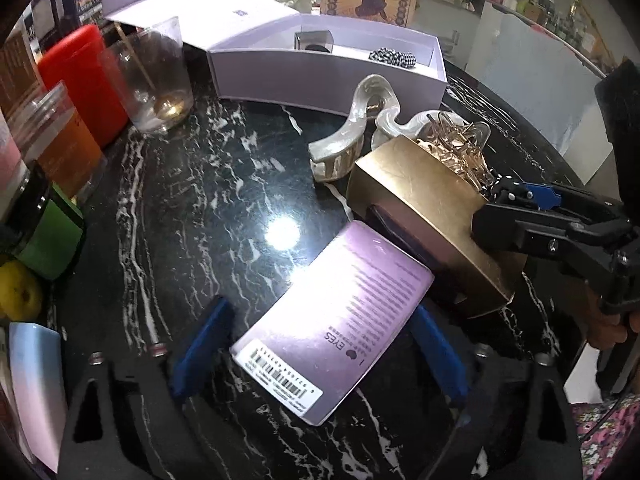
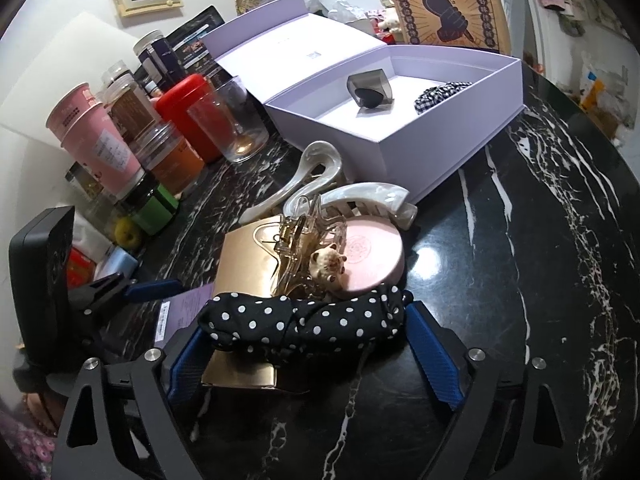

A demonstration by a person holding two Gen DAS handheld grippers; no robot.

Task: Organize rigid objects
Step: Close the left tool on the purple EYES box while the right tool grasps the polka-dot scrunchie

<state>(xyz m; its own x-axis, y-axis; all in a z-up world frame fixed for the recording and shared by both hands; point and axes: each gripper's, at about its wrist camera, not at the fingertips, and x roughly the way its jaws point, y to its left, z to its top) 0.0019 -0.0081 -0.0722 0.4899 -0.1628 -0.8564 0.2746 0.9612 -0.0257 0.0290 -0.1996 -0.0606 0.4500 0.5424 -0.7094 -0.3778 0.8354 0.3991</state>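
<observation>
Stowed in open lilac cardboard box [image 2: 452, 152], far counter [image 2: 520, 280] edge: two items. Left mid-counter: gold rectangular box [image 1: 420, 200], pearly hair clip [image 1: 344, 148]. Left claw [image 1: 320, 308] released astride flat lilac carton [image 1: 340, 340]; right claw [image 2: 306, 320] grip on black polka-dot fabric bundle [image 2: 280, 322] indeterminable.

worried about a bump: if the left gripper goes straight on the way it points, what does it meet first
Probably the flat lilac cardboard box, lying between the left gripper's blue fingers; beyond it the gold box. Depth is unclear.

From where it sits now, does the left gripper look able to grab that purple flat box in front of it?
Probably yes. The purple box lies flat on the marble table with its near end already between the left gripper's open blue fingers. Only its far end tucks against the gold box.
</observation>
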